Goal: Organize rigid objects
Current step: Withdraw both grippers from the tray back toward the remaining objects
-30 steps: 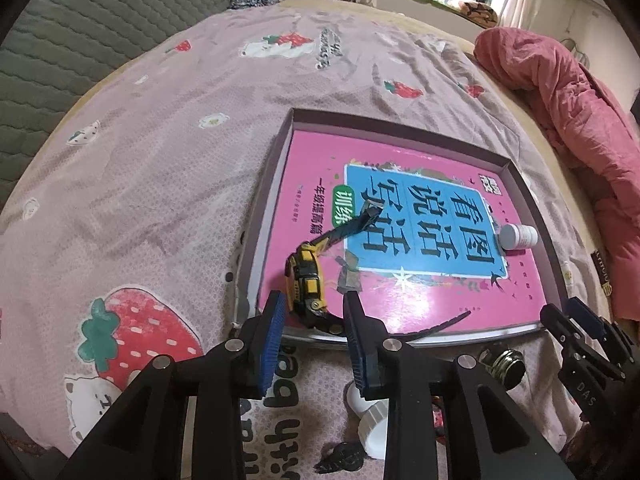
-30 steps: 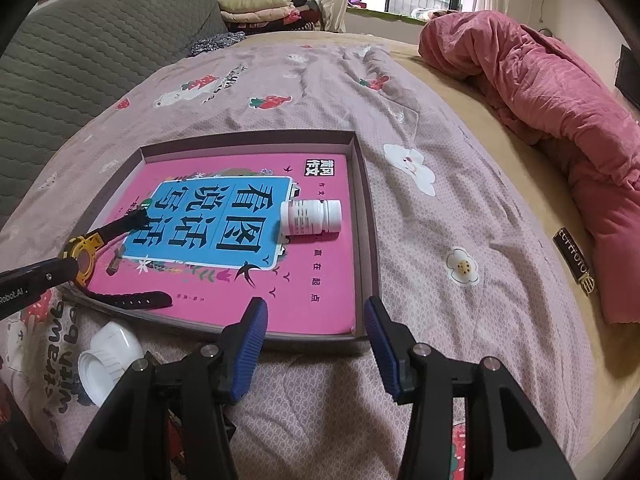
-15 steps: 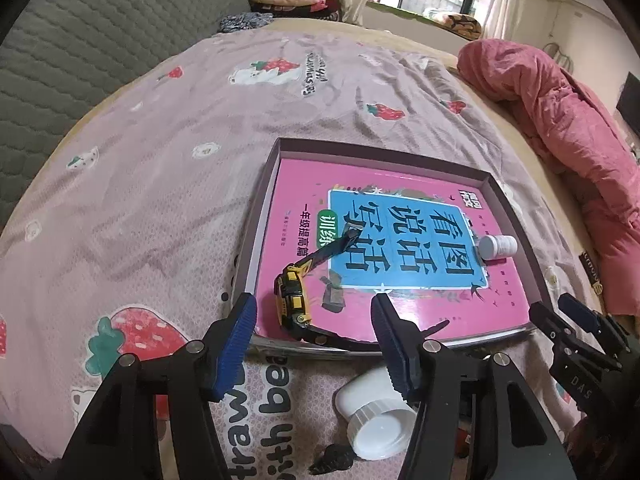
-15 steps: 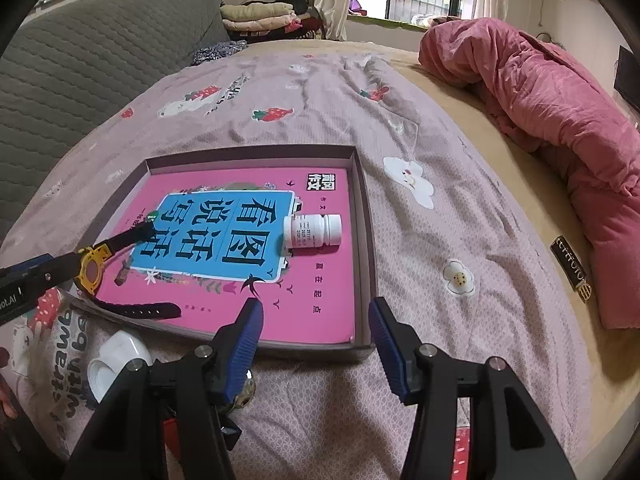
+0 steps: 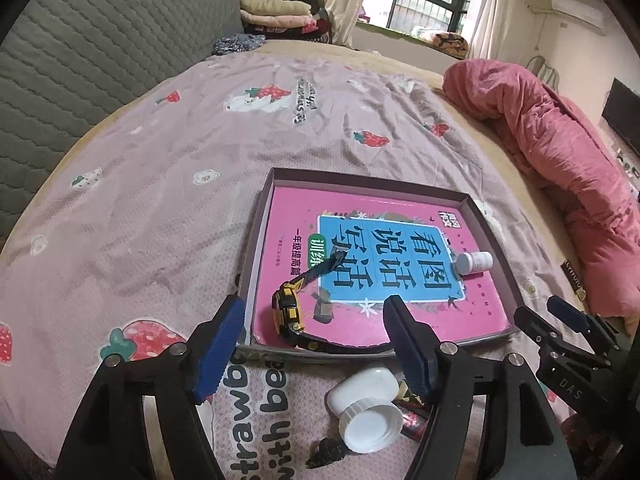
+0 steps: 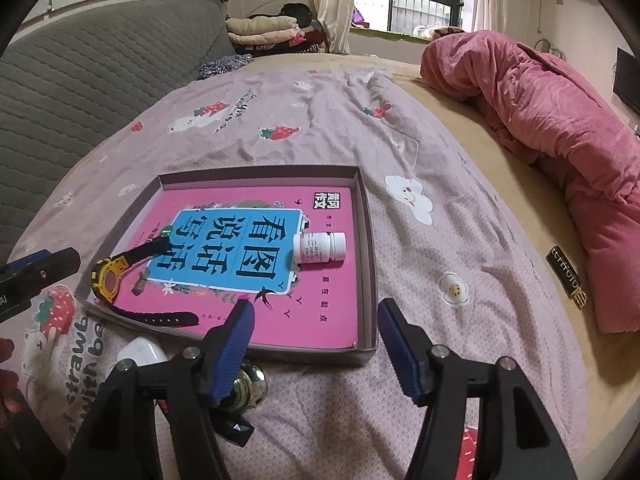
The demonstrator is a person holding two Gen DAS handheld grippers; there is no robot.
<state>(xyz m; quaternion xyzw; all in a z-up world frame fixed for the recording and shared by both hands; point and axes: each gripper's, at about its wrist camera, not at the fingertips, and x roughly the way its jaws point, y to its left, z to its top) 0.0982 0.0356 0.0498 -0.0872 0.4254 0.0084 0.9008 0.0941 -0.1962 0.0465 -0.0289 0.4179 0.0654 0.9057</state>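
Note:
A shallow grey box (image 5: 256, 248) (image 6: 366, 240) lies on the bed with a pink book (image 5: 400, 256) in it. A yellow and black watch (image 5: 288, 312) (image 6: 106, 280) rests free at the box's near left corner, its strap over the rim. A small white pill bottle (image 5: 474, 262) (image 6: 320, 246) lies on the book's right side. My left gripper (image 5: 314, 308) hovers above the near rim, jaws opening wide, gripping nothing. My right gripper (image 6: 316, 312) hangs over the box's near right corner, jaws opening, nothing between them.
On the sheet in front of the box lie a larger white capped bottle (image 5: 366, 404) (image 6: 138, 352), a brass round object (image 6: 250, 388) and a small black piece (image 5: 326, 452). A pink quilt (image 6: 560, 120) is heaped at the right. A grey headboard (image 5: 100, 40) stands at the left.
My left gripper's jaws went from narrow around the watch to wide apart, and it lifted back; the watch stays in the box. The right jaws widened and rose slightly.

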